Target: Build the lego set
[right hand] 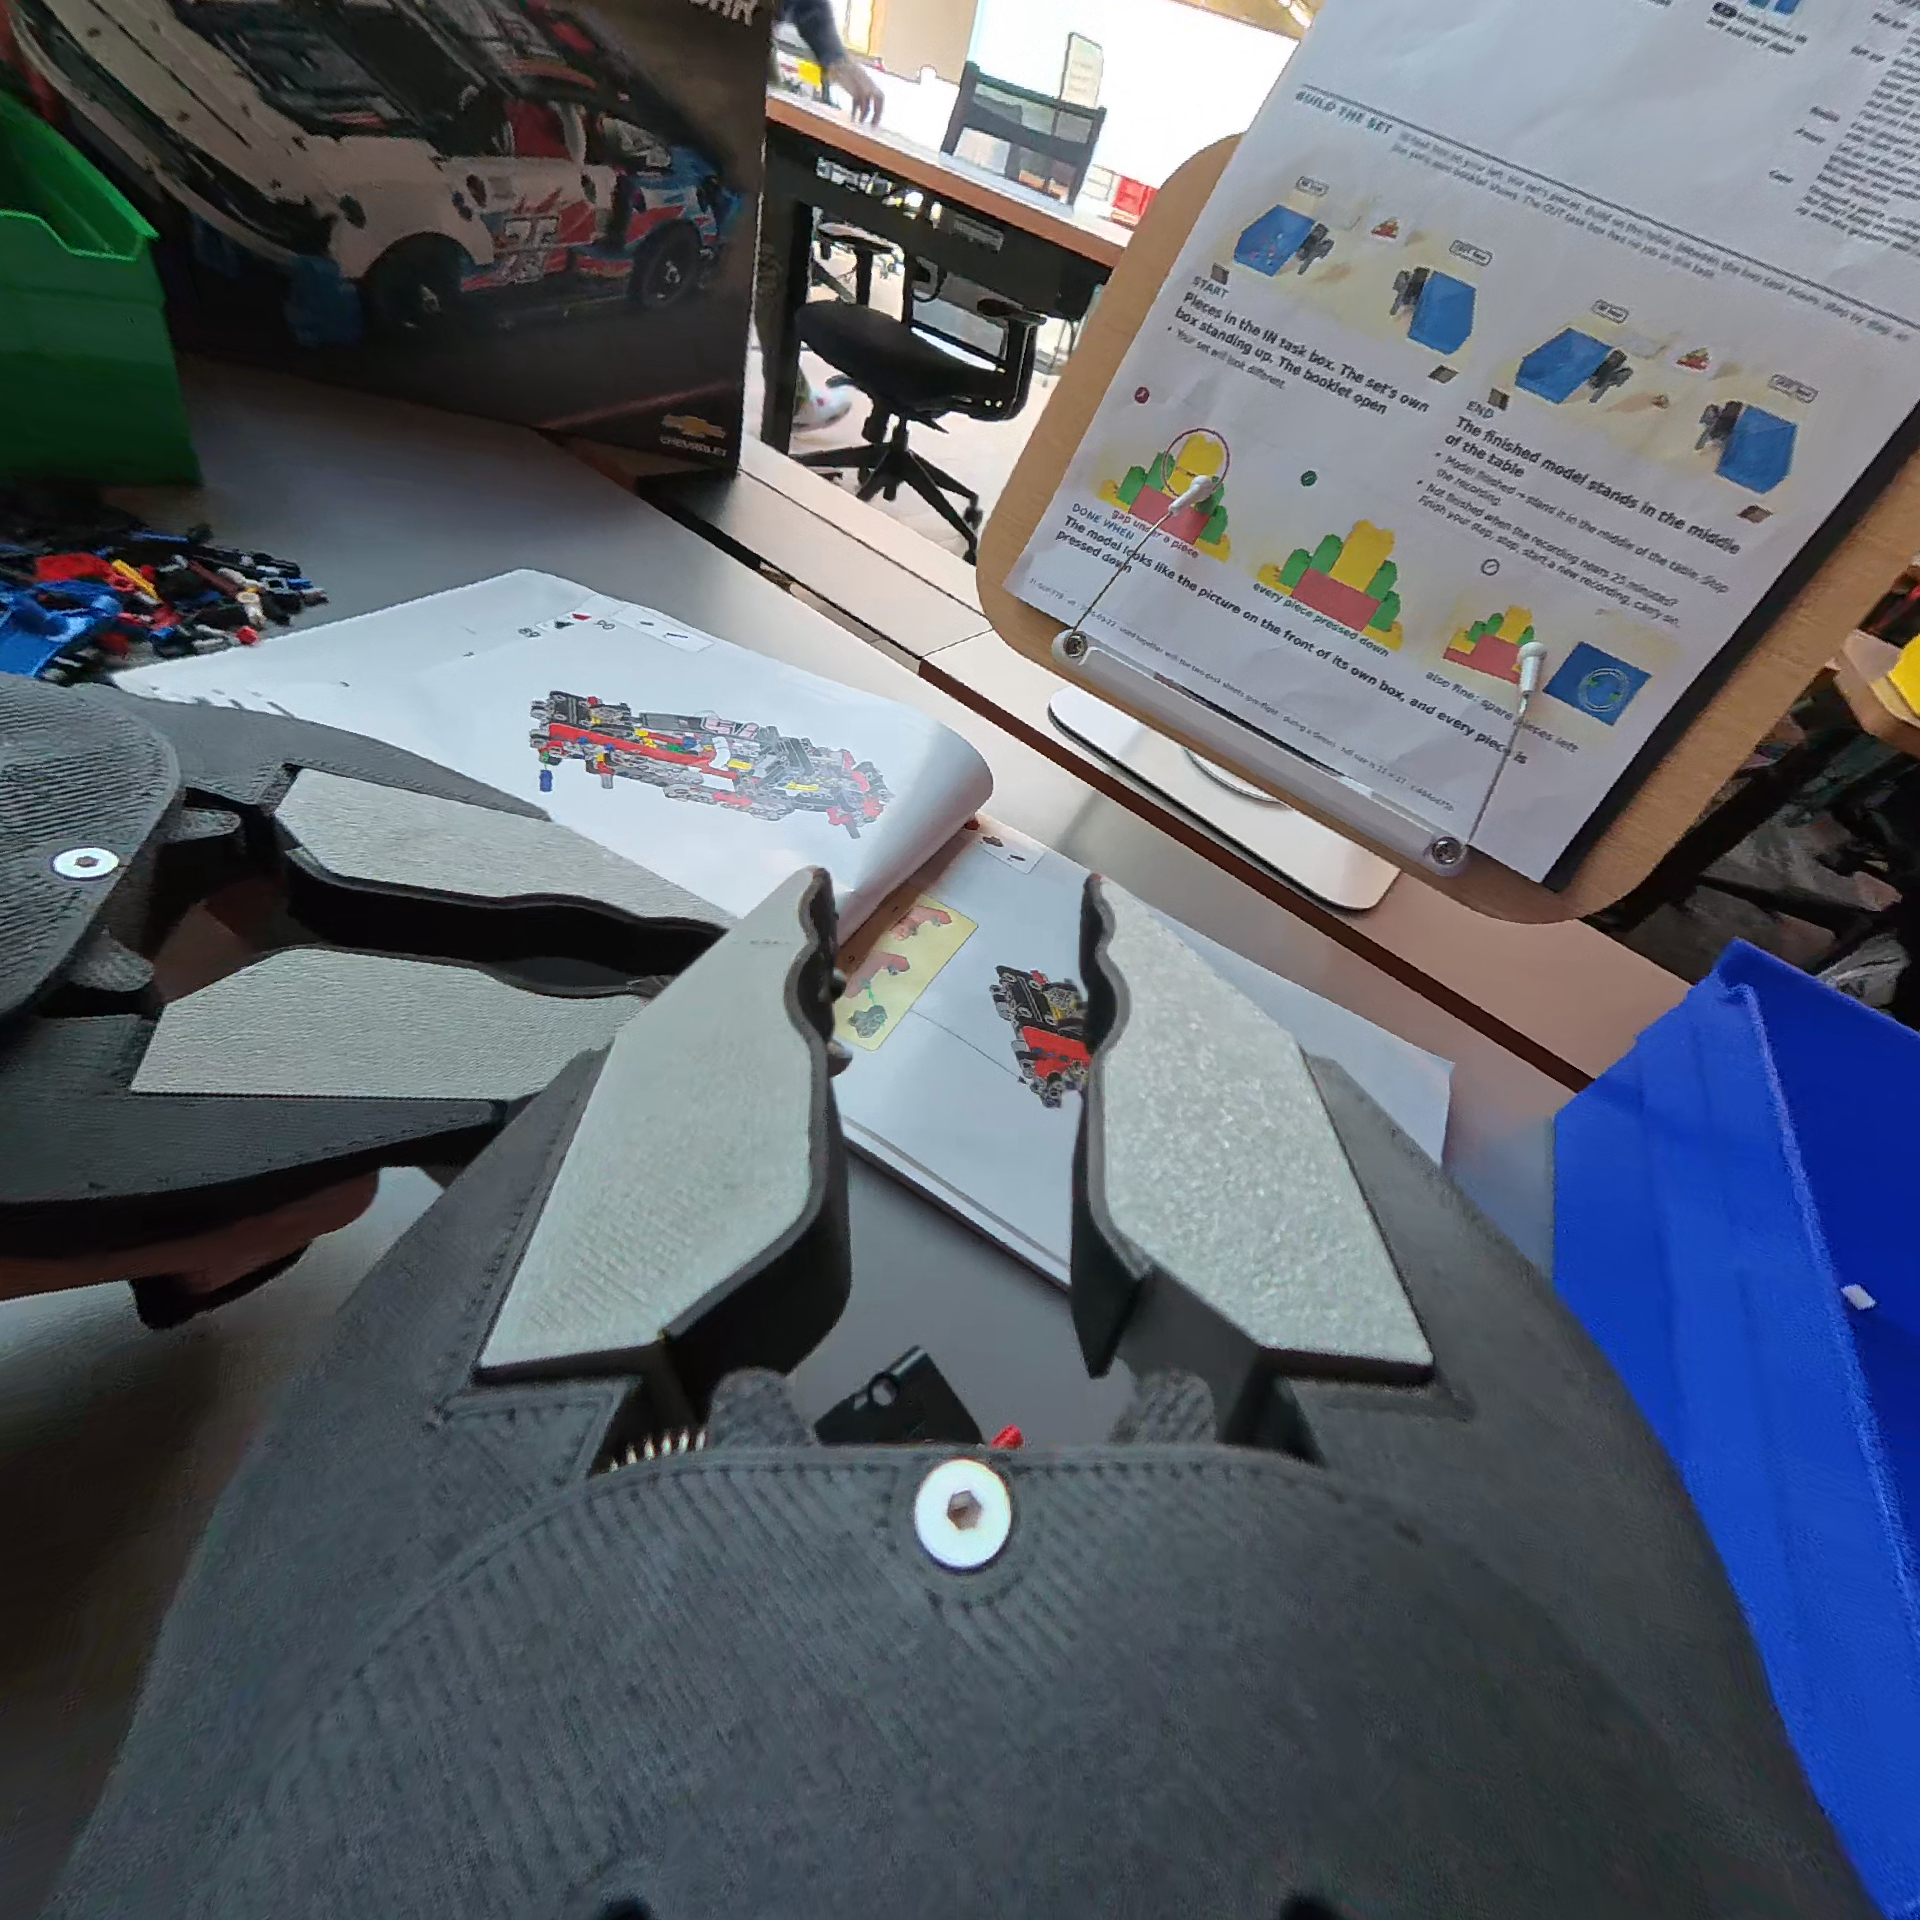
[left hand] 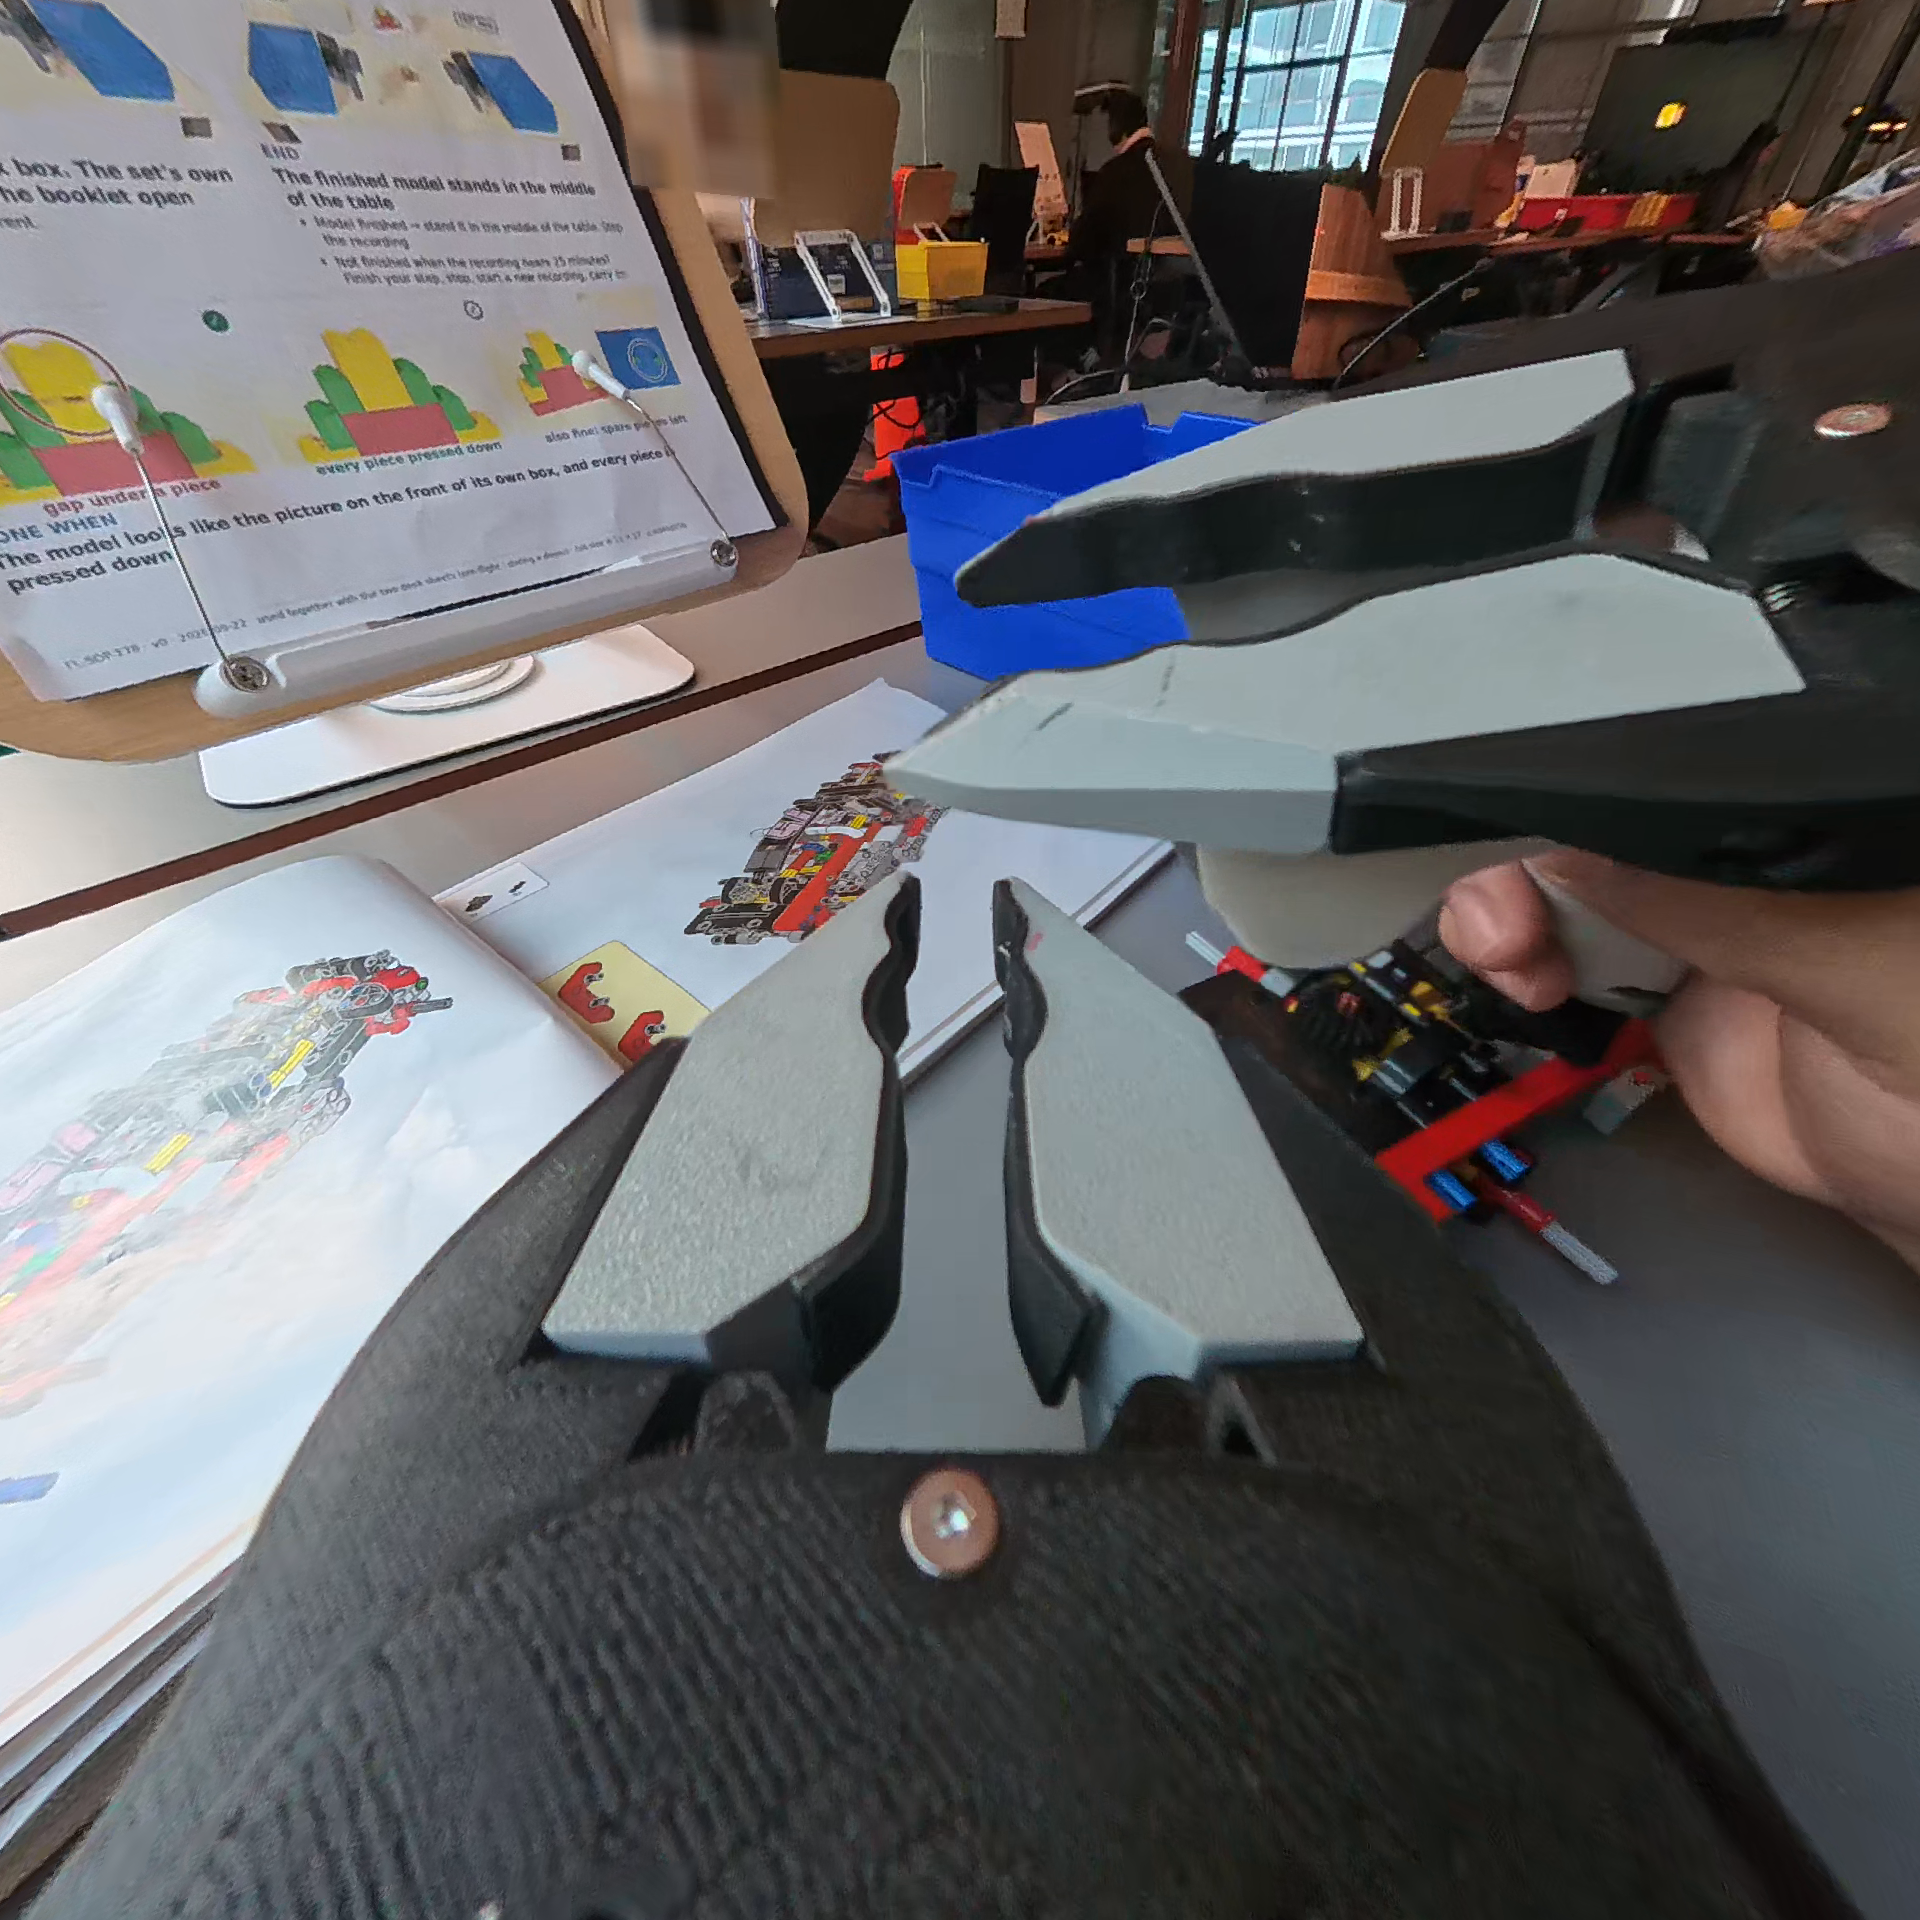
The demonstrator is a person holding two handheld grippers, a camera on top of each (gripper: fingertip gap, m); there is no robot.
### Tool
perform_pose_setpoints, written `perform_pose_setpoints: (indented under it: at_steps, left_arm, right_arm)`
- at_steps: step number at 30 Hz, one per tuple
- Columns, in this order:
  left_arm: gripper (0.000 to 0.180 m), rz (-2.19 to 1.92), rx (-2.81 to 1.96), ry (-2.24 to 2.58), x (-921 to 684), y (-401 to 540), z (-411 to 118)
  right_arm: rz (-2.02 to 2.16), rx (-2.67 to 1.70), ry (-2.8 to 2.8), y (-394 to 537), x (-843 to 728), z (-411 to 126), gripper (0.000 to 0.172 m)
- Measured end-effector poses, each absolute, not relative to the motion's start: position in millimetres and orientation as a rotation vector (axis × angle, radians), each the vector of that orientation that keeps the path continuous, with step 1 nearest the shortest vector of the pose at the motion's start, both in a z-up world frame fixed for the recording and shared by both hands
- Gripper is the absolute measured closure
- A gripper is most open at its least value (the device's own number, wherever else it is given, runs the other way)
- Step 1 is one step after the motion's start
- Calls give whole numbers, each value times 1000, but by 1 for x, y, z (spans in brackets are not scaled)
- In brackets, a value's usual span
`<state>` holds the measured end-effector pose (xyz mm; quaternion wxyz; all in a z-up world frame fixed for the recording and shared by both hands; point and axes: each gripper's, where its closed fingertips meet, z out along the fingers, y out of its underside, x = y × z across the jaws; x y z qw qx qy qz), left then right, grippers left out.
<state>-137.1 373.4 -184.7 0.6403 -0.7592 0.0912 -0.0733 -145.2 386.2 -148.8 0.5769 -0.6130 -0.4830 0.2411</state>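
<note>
- Left gripper: grey textured plates with wavy black pads, slightly apart, nothing between them, above the open instruction booklet.
- Right gripper: same build, spread wide, bare.
- Half-built red-and-black brick model lies partly hidden under a hand.
- Blue plastic bin, glossy, cut off.

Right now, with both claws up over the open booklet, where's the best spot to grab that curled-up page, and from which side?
Probably the raised free edge of the curled page. It bulges up near the booklet's fold, lifted off the page under it, so one pad could slide beneath. Come from the right side, where the right claw hangs open just above that edge. The flat pages offer no lip to pinch.
</note>
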Motion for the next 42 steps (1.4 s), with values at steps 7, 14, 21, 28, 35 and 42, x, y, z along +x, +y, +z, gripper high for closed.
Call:
perform_pose_setpoints:
  at_steps: [7, 14, 21, 28, 35, 42]
  left_arm:
    - [169, -186, -1721, 225, -134, 369, -181]
    - [168, -243, -1725, 178, -139, 370, -180]
    - [168, -226, -1729, 221, -129, 369, -183]
    - [164, -247, -1743, 232, -127, 369, -187]
    - [157, -314, -1763, 205, -127, 369, -189]
    - [157, -249, -1763, 223, -145, 366, -188]
  right_arm:
    - [578, -1430, -1047, 393, -137, -141, 128]
    - [639, -1371, -1083, 377, -147, -141, 128]
    - [643, -1362, -1091, 376, -143, -139, 129]
    - [690, -1336, -1107, 366, -144, -135, 130]
    - [700, -1312, -1116, 359, -147, -132, 130]
    - [725, -1311, -1152, 353, -154, -139, 125]
